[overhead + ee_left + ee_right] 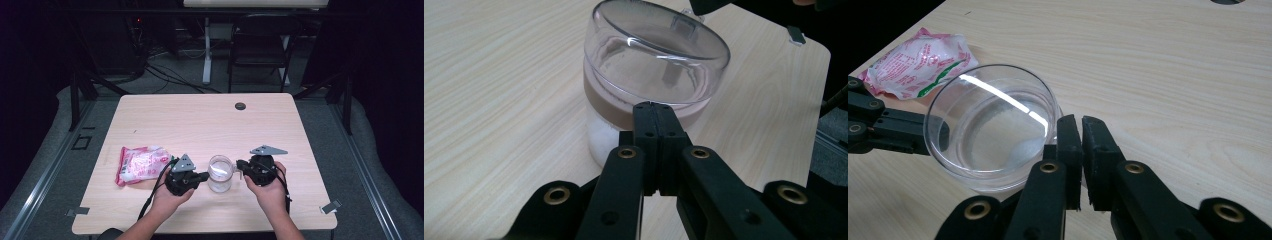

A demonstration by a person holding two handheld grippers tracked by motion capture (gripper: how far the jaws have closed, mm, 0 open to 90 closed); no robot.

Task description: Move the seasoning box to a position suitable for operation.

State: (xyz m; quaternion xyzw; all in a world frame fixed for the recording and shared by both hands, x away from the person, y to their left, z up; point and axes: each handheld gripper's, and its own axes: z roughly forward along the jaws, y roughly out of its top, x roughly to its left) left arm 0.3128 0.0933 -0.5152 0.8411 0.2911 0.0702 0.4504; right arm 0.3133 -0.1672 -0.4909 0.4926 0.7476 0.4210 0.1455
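Dark curtains and a folding chair (pixel 260 42) are framing the room behind a pale wood tabletop (pixel 200 120), which is carrying a grommet (pixel 240 106) near its far edge. Near the front edge, about midway between the front corners, a clear jar (pixel 220 173) is standing upright with a clear lid, a brownish band beneath it and some white granular material at the bottom. A red-and-white printed packet (pixel 141 163) is lying toward the front left corner, well apart from the jar. The left tool (pixel 655 107) is resting its tips against the jar's band with its jaws fully closed and nothing between them. The right tool (pixel 1081 122) is meeting the jar from the opposite side; its jaws are all but closed, apparently pinching the lid's small clear tab (pixel 682 25). Judged from this arrangement, the jar is being steadied for opening; the lid is not yet off, and the packet is lying untouched.
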